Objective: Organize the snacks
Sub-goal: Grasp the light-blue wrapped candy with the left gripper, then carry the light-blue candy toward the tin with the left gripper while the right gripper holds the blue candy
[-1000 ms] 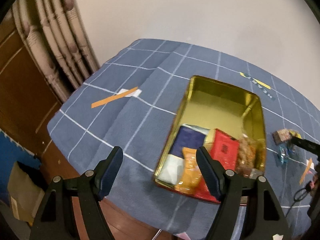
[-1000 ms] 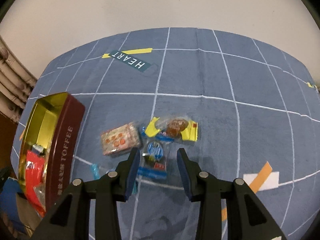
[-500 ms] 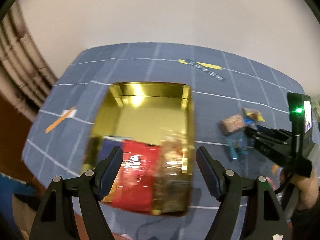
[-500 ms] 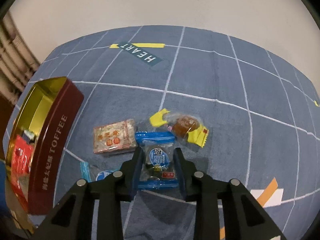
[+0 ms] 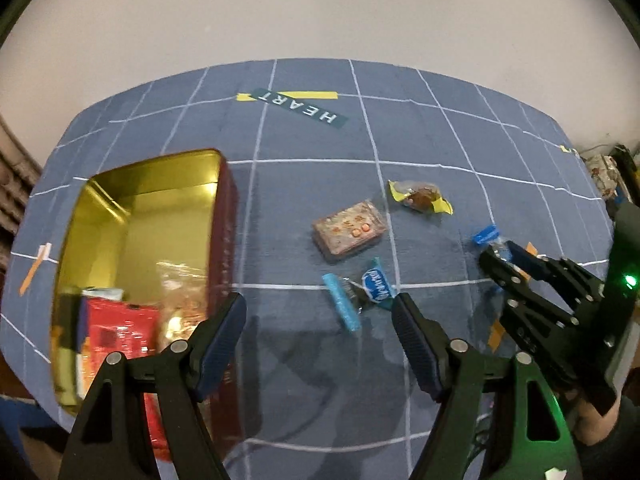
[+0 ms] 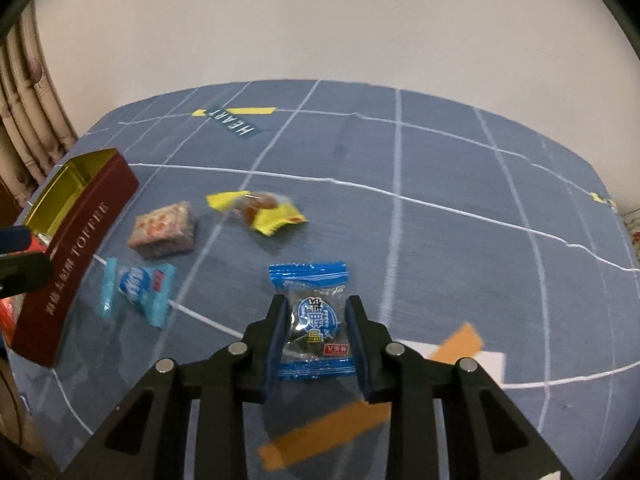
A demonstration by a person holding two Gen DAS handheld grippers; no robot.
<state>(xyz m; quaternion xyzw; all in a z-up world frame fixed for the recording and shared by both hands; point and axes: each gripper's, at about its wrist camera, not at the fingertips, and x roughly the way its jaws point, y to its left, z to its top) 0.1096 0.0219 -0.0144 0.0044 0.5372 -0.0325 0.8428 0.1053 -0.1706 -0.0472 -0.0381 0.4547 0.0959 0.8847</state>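
Snacks lie scattered on a counter (image 6: pixel 460 184) draped in blue cloth with a white grid. The right gripper (image 6: pixel 316 340) pinches a blue-edged clear candy packet (image 6: pixel 310 316) between its jaws, lifted off the cloth, its long axis running away from the gripper. The open dark-red toffee tin with a gold interior (image 5: pixel 140 216), already holding several packets, sits well off to that gripper's left, so the carry would go leftward. The left gripper (image 5: pixel 320 332) hangs with jaws spread and slowly closing, nothing between them. Just beyond them lies a light-blue wrapped candy (image 5: pixel 360 292); a pink square biscuit pack (image 5: pixel 348 234) and a yellow-ended candy (image 5: pixel 420 198) lie farther on.
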